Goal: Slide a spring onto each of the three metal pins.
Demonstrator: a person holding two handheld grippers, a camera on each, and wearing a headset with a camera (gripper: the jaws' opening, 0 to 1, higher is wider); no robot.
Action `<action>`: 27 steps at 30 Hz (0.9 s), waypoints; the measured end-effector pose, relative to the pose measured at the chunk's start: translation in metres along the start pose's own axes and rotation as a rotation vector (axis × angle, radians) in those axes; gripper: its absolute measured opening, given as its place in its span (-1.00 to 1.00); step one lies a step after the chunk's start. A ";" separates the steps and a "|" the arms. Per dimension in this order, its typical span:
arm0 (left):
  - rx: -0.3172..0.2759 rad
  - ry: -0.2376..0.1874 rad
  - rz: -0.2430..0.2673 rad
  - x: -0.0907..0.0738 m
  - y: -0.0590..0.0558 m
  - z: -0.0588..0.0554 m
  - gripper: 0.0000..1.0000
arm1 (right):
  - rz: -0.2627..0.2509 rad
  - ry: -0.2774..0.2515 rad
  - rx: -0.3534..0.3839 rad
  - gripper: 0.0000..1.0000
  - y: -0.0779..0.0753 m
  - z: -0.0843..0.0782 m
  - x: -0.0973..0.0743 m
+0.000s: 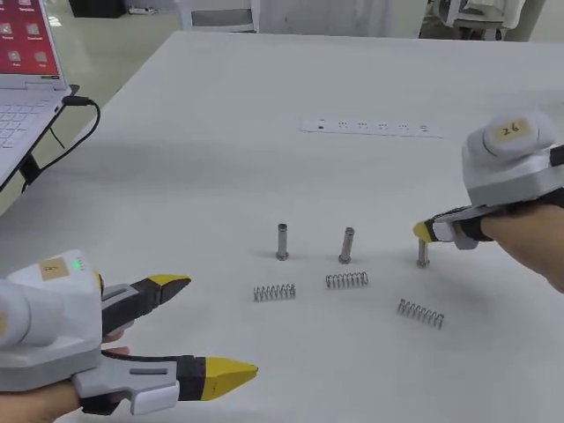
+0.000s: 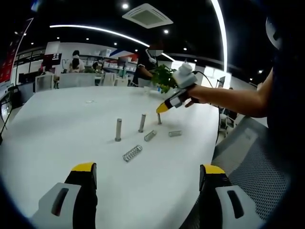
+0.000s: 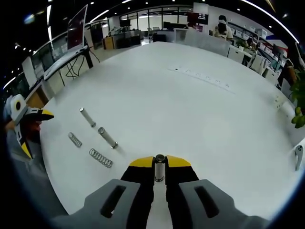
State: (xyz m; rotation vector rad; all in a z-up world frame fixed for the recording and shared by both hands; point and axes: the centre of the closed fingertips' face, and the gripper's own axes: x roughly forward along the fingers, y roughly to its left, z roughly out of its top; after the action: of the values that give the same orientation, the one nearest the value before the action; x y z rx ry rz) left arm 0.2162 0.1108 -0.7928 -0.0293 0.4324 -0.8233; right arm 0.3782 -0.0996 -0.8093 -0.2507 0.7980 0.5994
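Three short metal pins stand upright in a row on the white table: left pin (image 1: 282, 241), middle pin (image 1: 346, 245), right pin (image 1: 423, 256). A loose spring lies in front of each: left spring (image 1: 274, 292), middle spring (image 1: 346, 280), right spring (image 1: 419, 313). My right gripper (image 1: 425, 232) is shut on the top of the right pin (image 3: 159, 167), which shows between its yellow tips. My left gripper (image 1: 207, 328) is open at the near left, holding nothing, well short of the springs. In the left gripper view the left gripper (image 2: 148, 171) faces the pins (image 2: 118, 130) and springs (image 2: 132, 152).
An open laptop (image 1: 22, 70) with a black cable (image 1: 84, 110) sits at the far left table edge. A white power strip (image 1: 370, 128) lies beyond the pins. People and desks stand in the background of the gripper views.
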 end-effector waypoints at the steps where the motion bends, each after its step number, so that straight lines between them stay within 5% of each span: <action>1: 0.000 0.000 0.000 0.000 0.000 0.000 0.72 | 0.000 0.001 0.000 -0.90 0.000 0.000 0.000; 27: 0.002 -0.007 -0.002 0.000 -0.001 0.002 0.71 | 0.012 -0.025 -0.021 -0.89 0.004 -0.006 -0.007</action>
State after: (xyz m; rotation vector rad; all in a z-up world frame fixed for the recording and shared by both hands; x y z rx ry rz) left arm 0.2158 0.1097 -0.7910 -0.0304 0.4251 -0.8251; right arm 0.3682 -0.1017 -0.8079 -0.2575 0.7695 0.6213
